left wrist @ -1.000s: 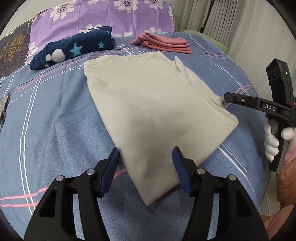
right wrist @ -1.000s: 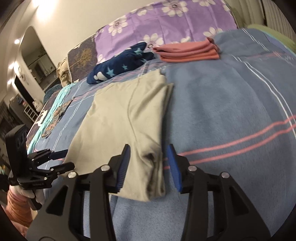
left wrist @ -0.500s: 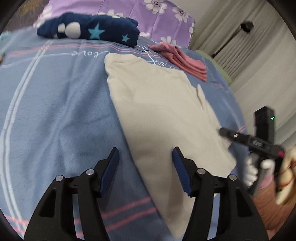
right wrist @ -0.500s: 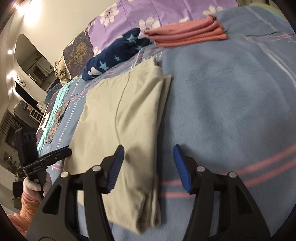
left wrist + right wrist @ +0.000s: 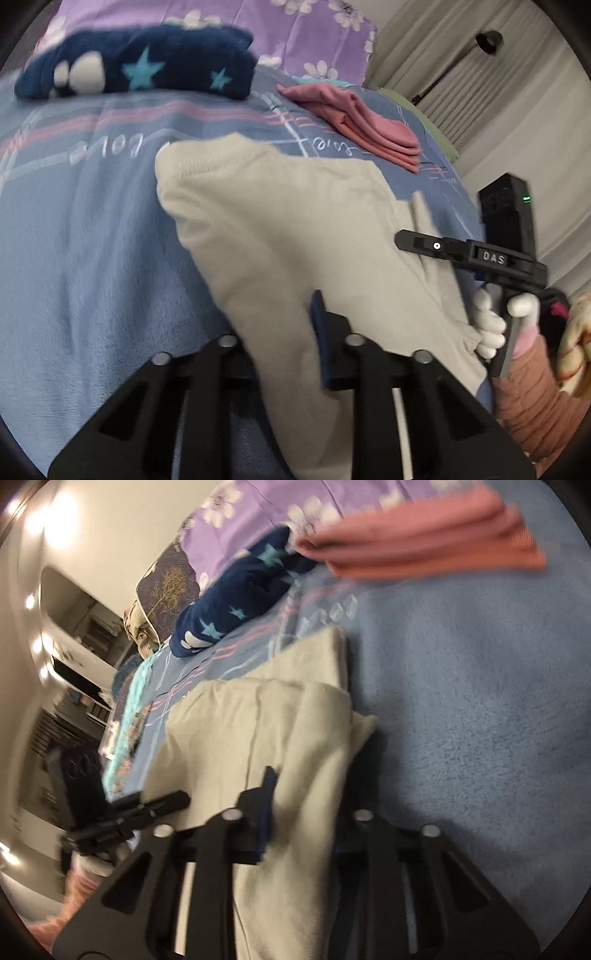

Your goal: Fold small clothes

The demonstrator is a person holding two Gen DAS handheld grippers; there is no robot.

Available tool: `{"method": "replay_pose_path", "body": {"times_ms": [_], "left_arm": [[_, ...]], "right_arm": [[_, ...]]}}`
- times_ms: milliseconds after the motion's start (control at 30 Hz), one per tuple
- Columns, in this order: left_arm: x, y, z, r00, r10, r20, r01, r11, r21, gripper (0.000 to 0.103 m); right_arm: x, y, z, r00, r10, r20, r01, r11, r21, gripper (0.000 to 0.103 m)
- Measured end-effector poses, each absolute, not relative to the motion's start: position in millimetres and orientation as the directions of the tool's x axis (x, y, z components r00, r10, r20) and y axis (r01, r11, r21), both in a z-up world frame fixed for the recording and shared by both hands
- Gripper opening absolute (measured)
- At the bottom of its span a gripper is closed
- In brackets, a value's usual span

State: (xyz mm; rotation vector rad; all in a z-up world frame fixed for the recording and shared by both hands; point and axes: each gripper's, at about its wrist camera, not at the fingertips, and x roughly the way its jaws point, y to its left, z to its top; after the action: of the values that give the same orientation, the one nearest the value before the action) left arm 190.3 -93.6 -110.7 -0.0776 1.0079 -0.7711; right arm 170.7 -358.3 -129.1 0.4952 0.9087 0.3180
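Observation:
A beige garment [image 5: 295, 221] lies folded lengthwise on the blue blanket [image 5: 74, 240]. My left gripper [image 5: 284, 325] is at its near left edge with jaws closing. The cloth runs between them and drapes over the left finger, hiding it. In the right wrist view, my right gripper [image 5: 308, 797] has its jaws closing on the near right edge of the garment [image 5: 288, 716], which bunches up between the blue pads [image 5: 267, 801]. Each gripper appears in the other's view: the right gripper [image 5: 406, 238] in a white-gloved hand [image 5: 487, 325], and the left gripper [image 5: 177, 799] at the left.
A stack of folded pink clothes [image 5: 369, 125] and a navy star-patterned plush item [image 5: 140, 62] lie at the far end, before a purple floral pillow [image 5: 314, 29]. Curtains [image 5: 498, 110] hang beyond the bed's right side. Bare blanket [image 5: 480, 701] stretches right of the garment.
Both grippers moved forward along the garment's sides. Their jaws narrowed from wide apart to pinching the cloth, which now bunches and rises at both near edges.

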Motion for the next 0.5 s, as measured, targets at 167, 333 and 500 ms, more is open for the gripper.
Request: {"method": "replay_pose_path", "body": {"times_ms": [167,333,500], "left_arm": [[163.5,-111.9,-59.6,0.416,-0.590,-0.692,0.637,0.732,-0.241,0.017],[166.8,-141.1,20.9,0.494,-0.633,-0.596,0.703,0.694,-0.155,0.017],[210.3,-200.8,83.6,0.525,-0.648,-0.552,0.742,0.666,-0.078,0.017]], "right_arm": [[129.5,-348.0,-77.6,0.703,0.400,-0.589,-0.144,0.890,0.433,0.013],[105.6,-368.5,-3.4,0.840,0.299,-0.452,-0.145,0.927,0.345,0.013],[124.8,-411.0,66.8,0.904,0.200,-0.379,-0.088,0.952,0.294,0.013]]}}
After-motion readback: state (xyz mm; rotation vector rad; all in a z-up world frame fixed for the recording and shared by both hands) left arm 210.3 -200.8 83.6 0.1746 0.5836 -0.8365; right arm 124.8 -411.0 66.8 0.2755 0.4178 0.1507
